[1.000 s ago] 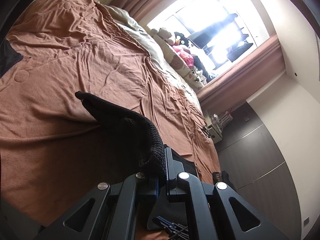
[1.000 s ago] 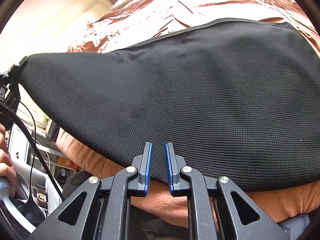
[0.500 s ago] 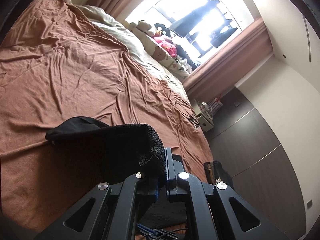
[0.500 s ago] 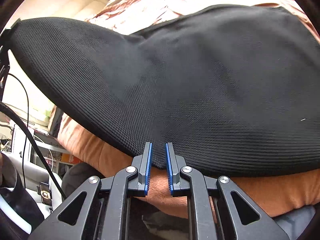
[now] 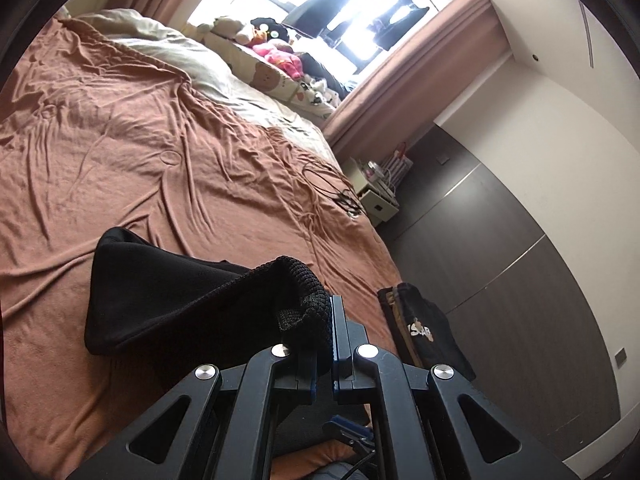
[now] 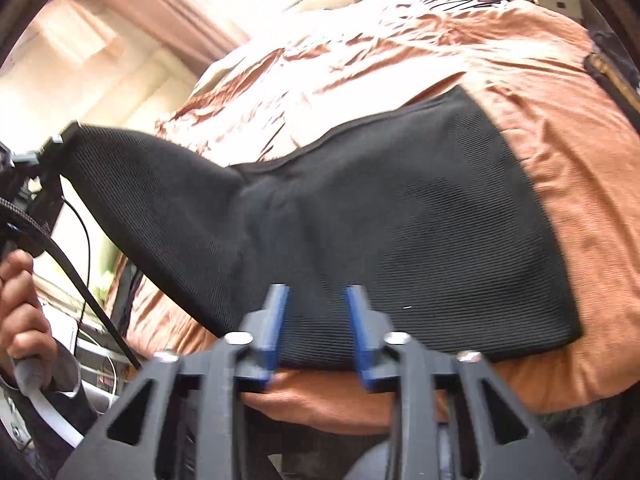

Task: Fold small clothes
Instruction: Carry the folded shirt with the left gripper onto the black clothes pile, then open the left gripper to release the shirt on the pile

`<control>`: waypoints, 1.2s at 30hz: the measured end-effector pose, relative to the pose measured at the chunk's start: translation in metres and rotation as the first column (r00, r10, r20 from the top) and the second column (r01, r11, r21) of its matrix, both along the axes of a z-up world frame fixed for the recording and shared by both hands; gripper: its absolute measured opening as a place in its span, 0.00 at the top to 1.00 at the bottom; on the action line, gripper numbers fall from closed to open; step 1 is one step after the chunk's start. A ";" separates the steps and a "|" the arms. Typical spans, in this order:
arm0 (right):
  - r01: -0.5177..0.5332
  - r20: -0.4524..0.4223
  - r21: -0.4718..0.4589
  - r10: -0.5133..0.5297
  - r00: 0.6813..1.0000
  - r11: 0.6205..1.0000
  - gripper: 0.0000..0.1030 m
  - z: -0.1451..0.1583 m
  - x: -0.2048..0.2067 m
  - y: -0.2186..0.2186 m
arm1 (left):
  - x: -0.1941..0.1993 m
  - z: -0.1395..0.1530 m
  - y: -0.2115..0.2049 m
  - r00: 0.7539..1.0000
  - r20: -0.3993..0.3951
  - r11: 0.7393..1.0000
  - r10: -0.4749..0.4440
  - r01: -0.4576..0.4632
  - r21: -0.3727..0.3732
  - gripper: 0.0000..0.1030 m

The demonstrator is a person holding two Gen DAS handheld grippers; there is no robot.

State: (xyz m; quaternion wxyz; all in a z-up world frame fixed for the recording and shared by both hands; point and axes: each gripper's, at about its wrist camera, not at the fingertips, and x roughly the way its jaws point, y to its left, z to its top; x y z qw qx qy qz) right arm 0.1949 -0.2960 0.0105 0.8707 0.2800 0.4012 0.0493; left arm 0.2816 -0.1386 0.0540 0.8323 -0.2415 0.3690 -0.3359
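Black cloth [image 6: 420,240] on bed [image 5: 160,160], near edge. Left tongs [image 5: 326,332] pinch one corner, lifted off bed. Right tongs [image 6: 316,330] opening, nothing pinched, cloth just ahead. Fold looks half done: corner must go over, then flatten.

The brown bed [image 5: 168,168] has lots of bare room past the black cloth [image 5: 172,300], all the way up to the pillows and soft toys [image 5: 280,56] by the window. A thin black cable [image 5: 332,188] lies near the bed's right edge. A dark bag [image 5: 424,332] leans just beside the bed, with the dark cupboard doors [image 5: 520,264] behind it.
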 end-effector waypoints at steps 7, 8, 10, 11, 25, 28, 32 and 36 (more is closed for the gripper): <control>0.091 0.029 -0.012 -0.090 0.995 0.996 0.52 0.006 -0.044 -0.040 | -0.004 -0.005 -0.049 0.995 -0.012 0.995 -0.100 0.100 0.021 0.96; 0.099 0.029 -0.016 -0.098 0.995 0.995 0.52 0.006 -0.048 -0.042 | -0.005 -0.006 -0.057 0.993 -0.016 0.993 -0.114 0.114 0.024 0.96; 0.117 0.026 -0.019 -0.116 0.993 0.993 0.52 0.007 -0.060 -0.051 | -0.008 -0.011 -0.070 0.990 -0.026 0.990 -0.137 0.138 0.030 0.96; 0.124 0.024 -0.017 -0.123 0.992 0.992 0.52 0.006 -0.065 -0.055 | -0.009 -0.014 -0.078 0.988 -0.033 0.988 -0.151 0.153 0.033 0.96; 0.186 -0.045 0.017 -0.185 0.982 0.982 0.52 -0.016 -0.102 -0.085 | -0.023 -0.068 -0.169 0.941 -0.154 0.938 -0.302 0.322 0.127 0.96; 0.189 -0.054 0.028 -0.187 0.981 0.982 0.52 -0.020 -0.105 -0.086 | -0.028 -0.080 -0.183 0.926 -0.184 0.924 -0.329 0.356 0.139 0.96; 0.182 -0.058 0.036 -0.180 0.982 0.983 0.52 -0.024 -0.103 -0.087 | -0.035 -0.093 -0.200 0.909 -0.212 0.907 -0.358 0.392 0.153 0.96; 0.169 -0.072 0.039 -0.165 0.984 0.985 0.52 -0.032 -0.098 -0.084 | -0.039 -0.110 -0.213 0.892 -0.262 0.895 -0.368 0.416 0.160 0.94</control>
